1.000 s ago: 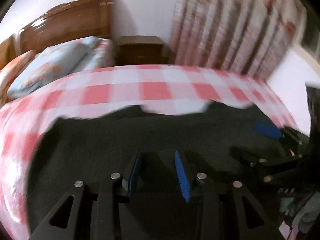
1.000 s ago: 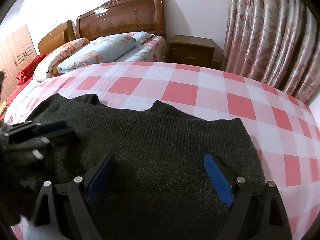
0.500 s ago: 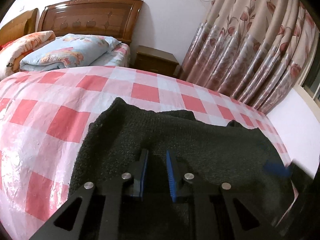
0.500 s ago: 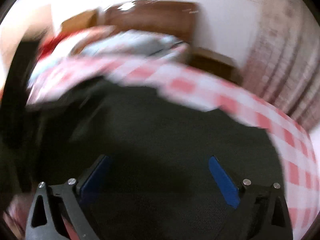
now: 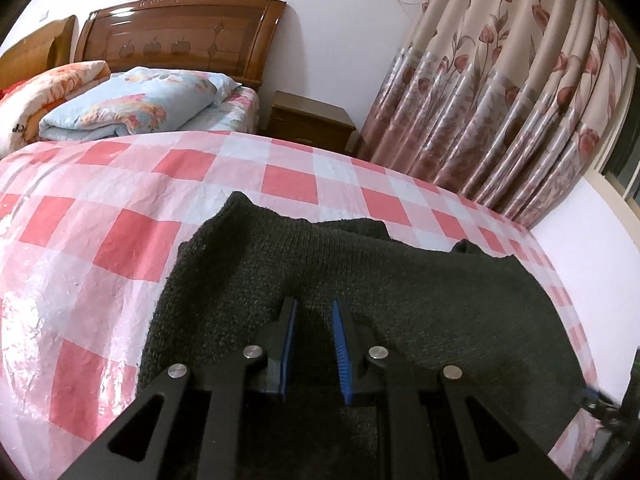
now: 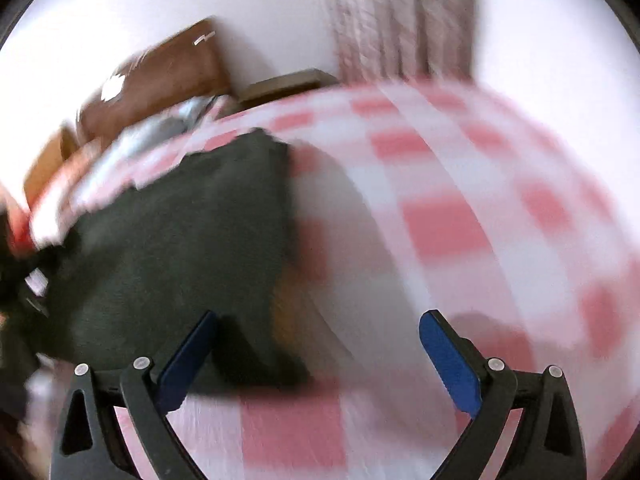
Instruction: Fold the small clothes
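My left gripper is pinched down on a raised fold of the dark knitted sweater, the blue pads close together with knit bunched between them. From there the garment runs away ahead and off to my right, its long side lying crosswise to the fingers, with the neckline edge at the far side against the pink-and-white checked tablecloth. The near left edge of the sweater falls just beside my left fingers, so this hand sits at one end of the piece.

My right gripper has its jaws spread wide with nothing between them. The view is badly smeared, but the sweater lies ahead and to the left of it, its right-hand edge running roughly along the line the fingers point, and only bare tablecloth lies straight ahead. So the free side of the garment is nearest this hand, and I judge that it has to come in leftward to catch that edge.

Both grippers tilt steeply down toward the cloth. Beyond it stand a bed with a wooden headboard and flowered curtains.
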